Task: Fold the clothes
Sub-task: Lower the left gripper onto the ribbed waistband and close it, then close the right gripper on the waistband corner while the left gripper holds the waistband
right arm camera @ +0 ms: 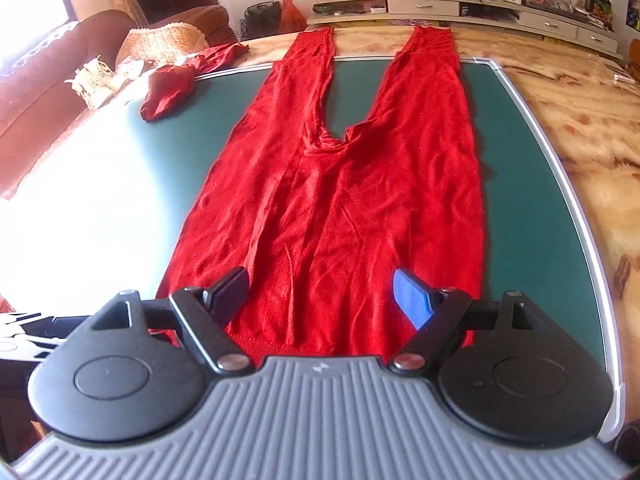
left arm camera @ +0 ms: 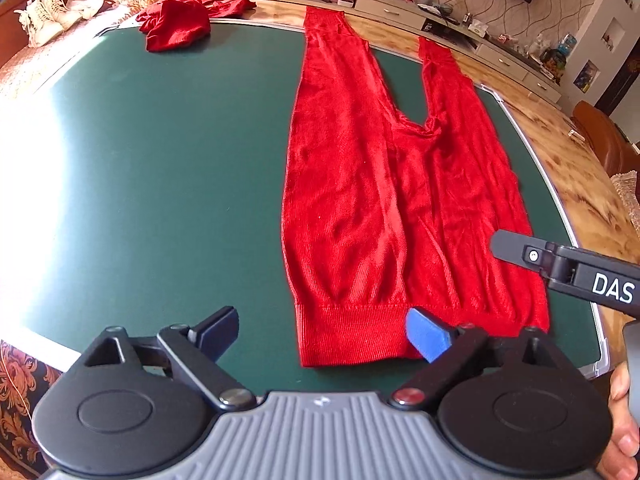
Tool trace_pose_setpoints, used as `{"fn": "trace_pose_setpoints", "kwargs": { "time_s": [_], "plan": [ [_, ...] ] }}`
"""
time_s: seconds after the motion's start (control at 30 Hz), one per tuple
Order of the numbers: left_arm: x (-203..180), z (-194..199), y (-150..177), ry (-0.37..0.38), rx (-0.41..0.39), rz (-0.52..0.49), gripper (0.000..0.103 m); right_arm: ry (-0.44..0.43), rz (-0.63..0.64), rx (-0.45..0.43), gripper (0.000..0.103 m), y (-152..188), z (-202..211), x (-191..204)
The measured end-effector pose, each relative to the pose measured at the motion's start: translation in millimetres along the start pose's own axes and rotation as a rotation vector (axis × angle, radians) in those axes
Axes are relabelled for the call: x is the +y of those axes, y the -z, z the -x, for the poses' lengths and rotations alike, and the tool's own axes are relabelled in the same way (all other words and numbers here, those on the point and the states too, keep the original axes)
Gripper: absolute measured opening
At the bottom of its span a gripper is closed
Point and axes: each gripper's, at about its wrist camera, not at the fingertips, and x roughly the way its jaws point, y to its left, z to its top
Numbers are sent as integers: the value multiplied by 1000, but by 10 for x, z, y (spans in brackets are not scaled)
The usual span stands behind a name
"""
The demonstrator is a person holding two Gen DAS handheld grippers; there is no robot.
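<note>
Red knit trousers (left arm camera: pixel 372 184) lie flat on a dark green table mat (left arm camera: pixel 180 160), waistband nearest the cameras and the two legs running away toward the far edge of the mat, where the cuffs reach onto the marbled wooden tabletop (left arm camera: pixel 560 152). The fabric is thin, slightly shiny and lightly wrinkled, with a ribbed waistband (left arm camera: pixel 352 336) along the near end. The legs split in a narrow V partway up.

The left gripper (left arm camera: pixel 324 332) hovers over the near left corner of the waistband, its jaws spread wide; one dark finger sits over bare mat, and the blue finger (left arm camera: pixel 426 334) is over the ribbed band. Nothing is clamped between them.

The right gripper (right arm camera: pixel 324 300) sits above the waist area of the trousers (right arm camera: pixel 340 208), jaws also wide apart and empty, both fingers over red cloth. In the left view it (left arm camera: pixel 560 268) enters from the right over the trousers' right edge.

A second, crumpled red garment (left arm camera: pixel 176 24) lies well apart at the far left corner of the mat.
</note>
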Motion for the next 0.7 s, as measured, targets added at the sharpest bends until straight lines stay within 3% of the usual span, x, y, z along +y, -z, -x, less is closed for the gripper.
{"fn": "trace_pose_setpoints", "kwargs": {
  "time_s": [0.17,0.33,0.47,0.53,0.57,0.7],
  "plan": [
    [49,-169,-84,26,41,29,74,-55,19,15,87,-215,-92,78],
    [77,-252,-119,39,49,37,59,-48,58,10,87,-275,-145,166],
    [68,-282,-134,34,53,40,29,-16,95,45,87,-297,-257,216],
    [80,-284,-127,32,48,51,22,-4,130,77,87,-309,-342,253],
    [81,-281,-122,26,43,52,14,-8,148,91,87,-312,-372,271],
    [49,-233,-110,17,15,27,4,-39,216,142,87,-334,-488,371]
  ]
}}
